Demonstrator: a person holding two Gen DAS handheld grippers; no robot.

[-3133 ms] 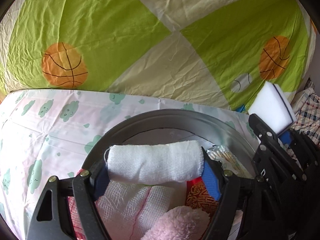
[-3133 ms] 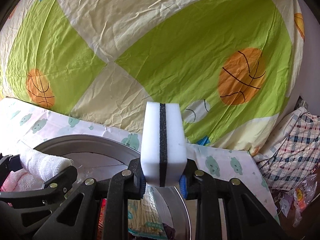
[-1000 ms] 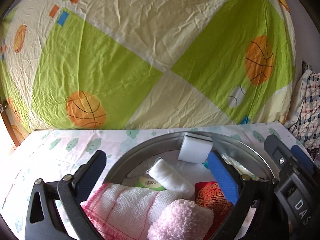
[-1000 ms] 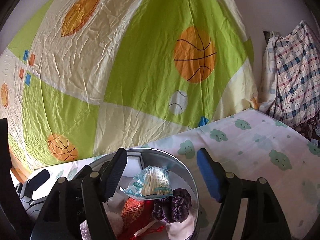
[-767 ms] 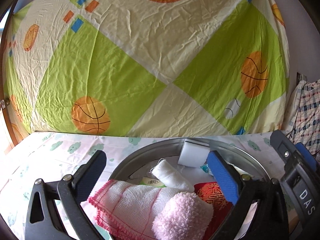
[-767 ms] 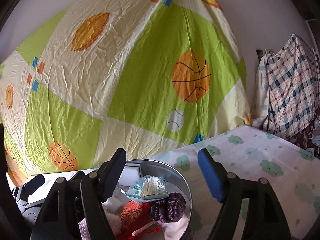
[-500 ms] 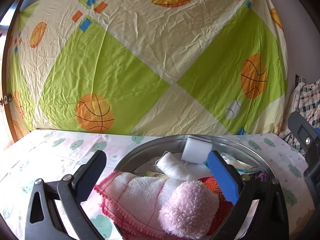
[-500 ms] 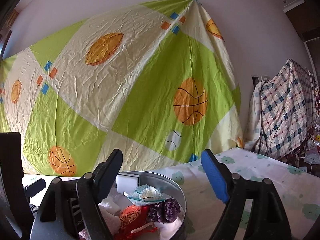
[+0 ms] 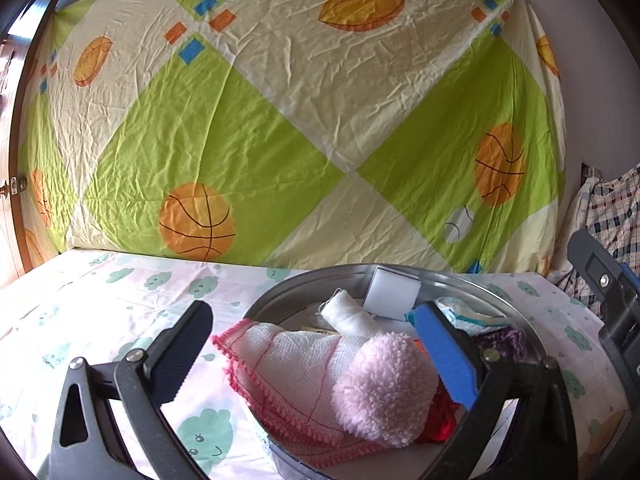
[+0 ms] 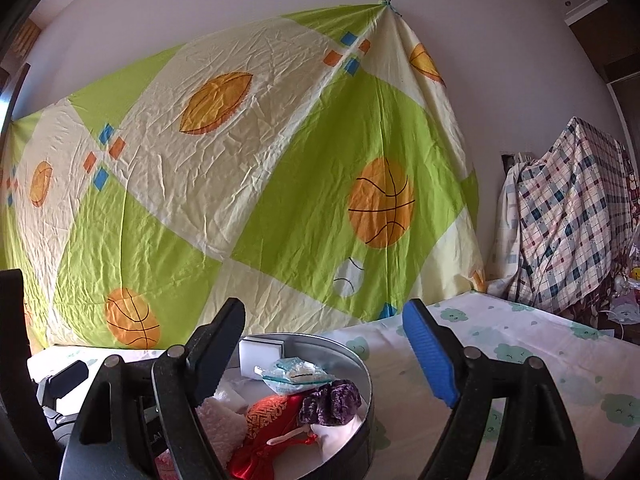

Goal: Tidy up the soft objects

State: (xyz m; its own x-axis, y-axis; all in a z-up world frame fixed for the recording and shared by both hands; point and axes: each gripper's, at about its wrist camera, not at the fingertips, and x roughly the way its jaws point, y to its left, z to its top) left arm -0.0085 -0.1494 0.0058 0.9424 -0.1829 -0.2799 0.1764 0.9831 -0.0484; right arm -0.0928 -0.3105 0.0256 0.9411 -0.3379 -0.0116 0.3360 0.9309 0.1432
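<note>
Soft things gathered in the round metal tin (image 9: 516, 314)

The tin on the cloud-print sheet (image 9: 100, 304) holds the gauze cloth (image 9: 288, 364), pink plush (image 9: 384, 384), sponge (image 9: 394, 292) and bandage roll (image 9: 348, 316). Both the left gripper (image 9: 316, 356) and the right gripper (image 10: 324, 356) are spread and empty; lift them straight clear, snagging nothing.

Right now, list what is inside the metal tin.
Inside the metal tin: white sponge, gauze roll, pink-edged cloth, fluffy pink item, red pouch, purple scrunchie, plastic packet. Anything beneath is covered.
</note>
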